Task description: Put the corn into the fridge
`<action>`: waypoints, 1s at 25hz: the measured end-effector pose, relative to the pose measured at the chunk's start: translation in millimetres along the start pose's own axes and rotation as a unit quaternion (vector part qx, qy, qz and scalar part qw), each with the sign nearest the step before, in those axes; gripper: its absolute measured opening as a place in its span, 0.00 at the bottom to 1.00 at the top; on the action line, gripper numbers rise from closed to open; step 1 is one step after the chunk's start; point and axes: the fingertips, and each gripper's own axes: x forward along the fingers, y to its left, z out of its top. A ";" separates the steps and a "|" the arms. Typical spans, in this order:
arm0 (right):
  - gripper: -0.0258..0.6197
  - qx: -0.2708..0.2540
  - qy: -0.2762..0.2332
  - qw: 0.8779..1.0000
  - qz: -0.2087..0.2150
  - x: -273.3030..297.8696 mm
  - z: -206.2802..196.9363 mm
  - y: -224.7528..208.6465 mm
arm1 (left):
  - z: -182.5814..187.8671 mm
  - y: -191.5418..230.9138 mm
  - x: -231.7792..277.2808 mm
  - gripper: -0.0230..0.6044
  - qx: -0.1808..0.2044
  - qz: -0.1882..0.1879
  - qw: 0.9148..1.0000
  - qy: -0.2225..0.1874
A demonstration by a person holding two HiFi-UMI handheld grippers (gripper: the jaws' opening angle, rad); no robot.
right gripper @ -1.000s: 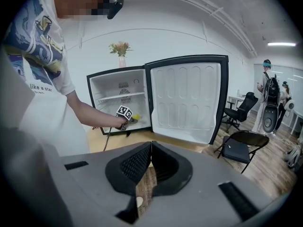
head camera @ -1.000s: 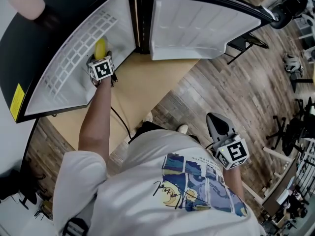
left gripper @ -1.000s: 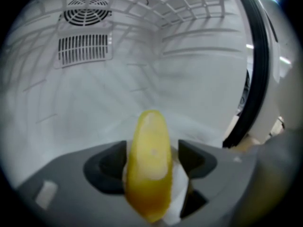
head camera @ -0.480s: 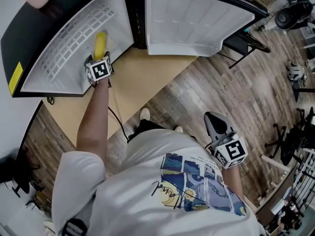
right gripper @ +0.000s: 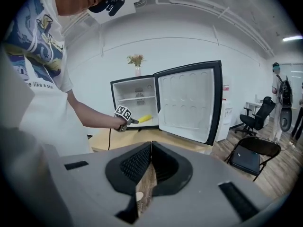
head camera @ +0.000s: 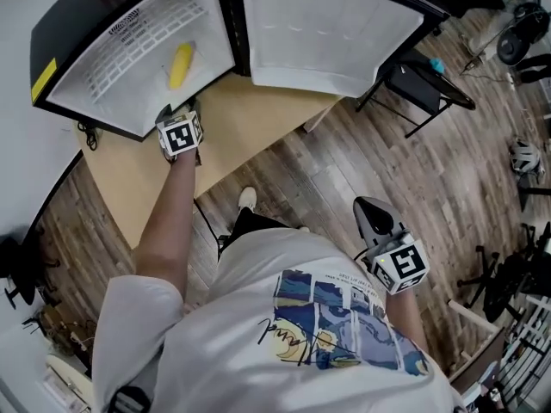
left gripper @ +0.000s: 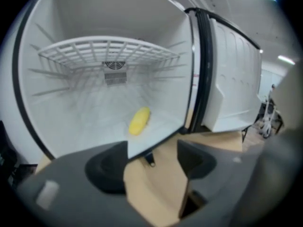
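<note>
at the head view's upper left the corn (head camera: 181,65) lies on the fridge (head camera: 213,33) floor, probably light, stiff and apt to roll, best pinched across its middle; left tongs (head camera: 176,109) wide, closing on nothing, right tongs (head camera: 376,218) pressed together, empty.

Head view: set above the person's shoulders, facing steeply down. Open fridge (head camera: 215,41) and its door (head camera: 327,33) along the frame's top, plank floor (head camera: 413,170) below.

Left gripper view: close at the fridge mouth, low, facing straight into the compartment. Corn (left gripper: 139,121) near centre.

Right gripper view: well back beside the person's torso, facing the fridge front roughly level, across the wooden platform (right gripper: 165,137).

Shared by all three: fridge interior, door, corn.
</note>
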 end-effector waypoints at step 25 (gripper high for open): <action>0.06 -0.029 -0.033 0.995 0.093 -88.9 -54.5 10.8 | -73.3 -282.9 -301.1 0.05 -0.029 -0.338 0.938 -0.065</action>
